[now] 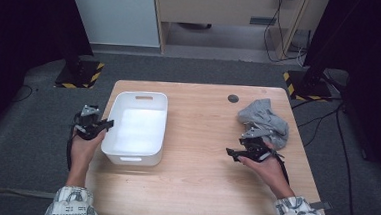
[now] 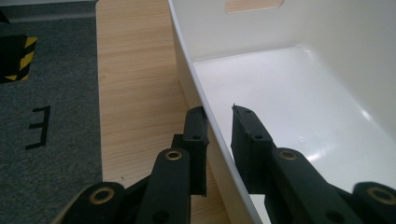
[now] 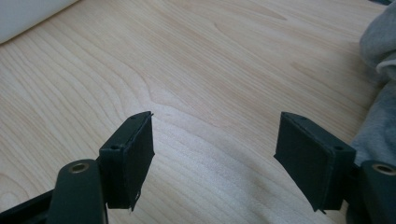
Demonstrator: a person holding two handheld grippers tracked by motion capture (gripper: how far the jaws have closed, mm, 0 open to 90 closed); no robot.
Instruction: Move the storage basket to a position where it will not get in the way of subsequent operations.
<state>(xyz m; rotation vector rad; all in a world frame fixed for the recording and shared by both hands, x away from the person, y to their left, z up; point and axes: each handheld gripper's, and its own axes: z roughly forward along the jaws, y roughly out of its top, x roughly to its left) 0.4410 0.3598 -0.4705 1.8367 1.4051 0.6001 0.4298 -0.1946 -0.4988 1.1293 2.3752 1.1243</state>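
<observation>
A white plastic bin with handle slots stands on the left part of the wooden table. My left gripper straddles the bin's left wall: in the left gripper view, one jaw is outside and one inside the bin, and the gripper is shut on the thin wall. A crumpled grey cloth lies at the table's right. My right gripper hovers low just in front of and left of it, pointing left. In the right gripper view the gripper is open over bare wood, with the cloth at the right edge.
A dark round grommet sits in the tabletop near the far edge. Two stand bases with yellow-black stripes rest on the grey carpet beyond the table's far corners. Cables trail on the floor to the right.
</observation>
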